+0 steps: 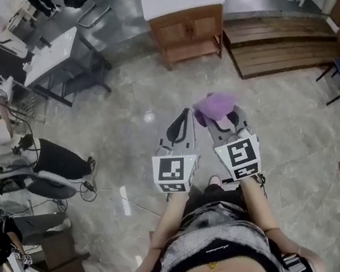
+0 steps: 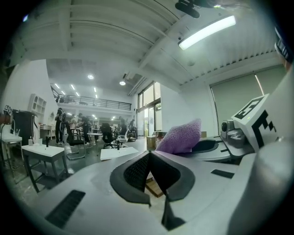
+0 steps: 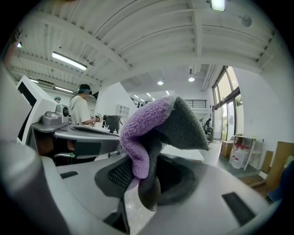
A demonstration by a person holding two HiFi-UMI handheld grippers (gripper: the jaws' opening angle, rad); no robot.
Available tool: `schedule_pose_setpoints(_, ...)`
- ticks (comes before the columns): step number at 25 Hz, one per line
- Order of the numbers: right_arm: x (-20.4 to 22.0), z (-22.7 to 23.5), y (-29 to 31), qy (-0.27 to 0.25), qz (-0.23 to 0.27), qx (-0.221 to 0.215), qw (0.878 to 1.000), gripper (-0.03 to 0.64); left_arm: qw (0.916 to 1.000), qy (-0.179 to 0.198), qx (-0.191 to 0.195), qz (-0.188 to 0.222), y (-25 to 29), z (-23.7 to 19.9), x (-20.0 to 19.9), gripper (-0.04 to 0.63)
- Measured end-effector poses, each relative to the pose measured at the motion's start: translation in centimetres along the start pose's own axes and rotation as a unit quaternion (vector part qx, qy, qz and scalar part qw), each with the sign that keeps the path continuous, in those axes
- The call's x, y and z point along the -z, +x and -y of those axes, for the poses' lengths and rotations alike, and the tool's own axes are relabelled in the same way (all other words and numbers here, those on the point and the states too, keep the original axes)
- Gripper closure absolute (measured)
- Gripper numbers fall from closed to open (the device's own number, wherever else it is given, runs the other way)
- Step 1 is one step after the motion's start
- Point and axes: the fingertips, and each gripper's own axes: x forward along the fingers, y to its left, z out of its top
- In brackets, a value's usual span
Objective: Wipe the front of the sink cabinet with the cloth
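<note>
Stretching wide, open grey marble floor point(image 1: 277, 111) separates the person from the sink cabinet point(image 1: 188, 22) beside wooden steps point(image 1: 276, 43). The right hand-held gripper point(image 1: 215, 119) pinches the purple cloth point(image 1: 216, 104) well short of it; the left hand-held gripper point(image 1: 182, 122) is closed, empty.

1. Head view: high up, looking steeply down at floor point(image 1: 132, 93); sink cabinet point(image 1: 188, 19) far off at 12 o'clock, left gripper point(image 1: 183, 118) and right gripper point(image 1: 219, 118) near, at centre.
2. Left gripper view: close along own jaws, roughly level across room; right gripper at 3 o'clock.
3. Right gripper view: same setup; left gripper at 9 o'clock.
4. All three share cloth point(image 1: 215, 104).
</note>
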Motion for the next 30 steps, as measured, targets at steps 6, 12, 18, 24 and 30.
schedule_pose_setpoints(6,0.1,0.1,1.2,0.007,0.0,-0.015,1.0,0.44,0.9998,-0.01,-0.016,-0.003,0.6,-1.2,0.2,0.595)
schedule_pose_setpoints(12,-0.1,0.0,4.1,0.009,-0.001,-0.013,1.0,0.44,0.9995,-0.024,-0.018,-0.005,2.2,-4.0,0.8,0.595)
schedule_pose_setpoints(18,-0.5,1.3,9.2,0.011,-0.002,0.003,1.0,0.44,0.9996,-0.024,0.014,-0.001,6.4,-7.6,0.9,0.595)
schedule_pose_setpoints(24,-1.2,2.7,14.5,0.007,-0.009,0.017,1.0,0.44,0.9992,-0.022,0.034,0.0,10.6,-11.5,0.5,0.595)
schedule_pose_setpoints(30,-2.3,3.3,18.8,0.005,-0.013,0.025,1.0,0.44,0.999,-0.018,0.04,0.0,12.9,-15.0,0.4,0.595)
